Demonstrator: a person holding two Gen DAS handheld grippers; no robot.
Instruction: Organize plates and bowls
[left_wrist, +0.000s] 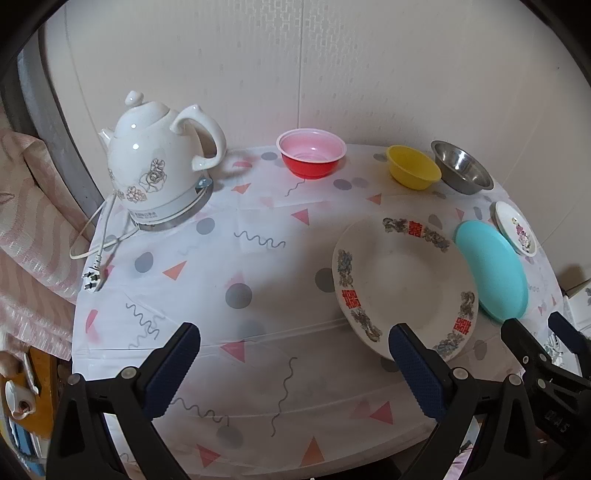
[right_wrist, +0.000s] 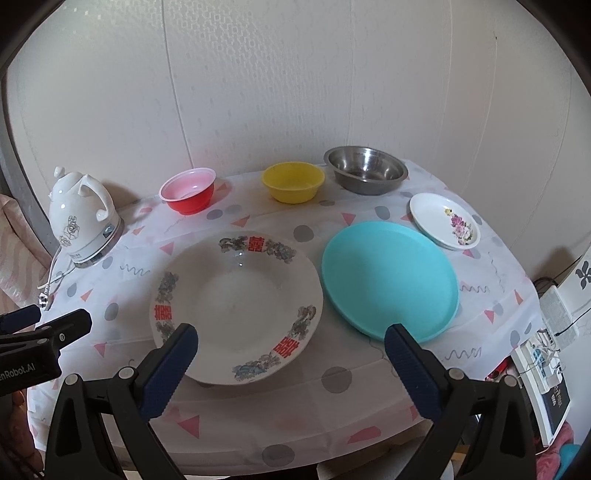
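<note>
A large white plate with red and grey decoration (right_wrist: 236, 302) (left_wrist: 402, 284) lies mid-table beside a teal plate (right_wrist: 388, 280) (left_wrist: 491, 269). A small white flowered plate (right_wrist: 445, 219) (left_wrist: 515, 229) sits at the right. Along the back stand a red bowl (right_wrist: 188, 194) (left_wrist: 311, 157), a yellow bowl (right_wrist: 293, 181) (left_wrist: 413, 166) and a steel bowl (right_wrist: 366, 169) (left_wrist: 461, 166). My right gripper (right_wrist: 291, 347) hovers open above the near rim of the large plate. My left gripper (left_wrist: 293, 347) hangs open over bare tablecloth, left of that plate. Neither holds anything.
A white ceramic kettle (left_wrist: 162, 162) (right_wrist: 83, 218) on its base stands at the back left, its cord and plug (left_wrist: 96, 273) trailing toward the table's left edge. The wall runs close behind the bowls. Boxes and clutter (right_wrist: 550, 354) lie beyond the table's right edge.
</note>
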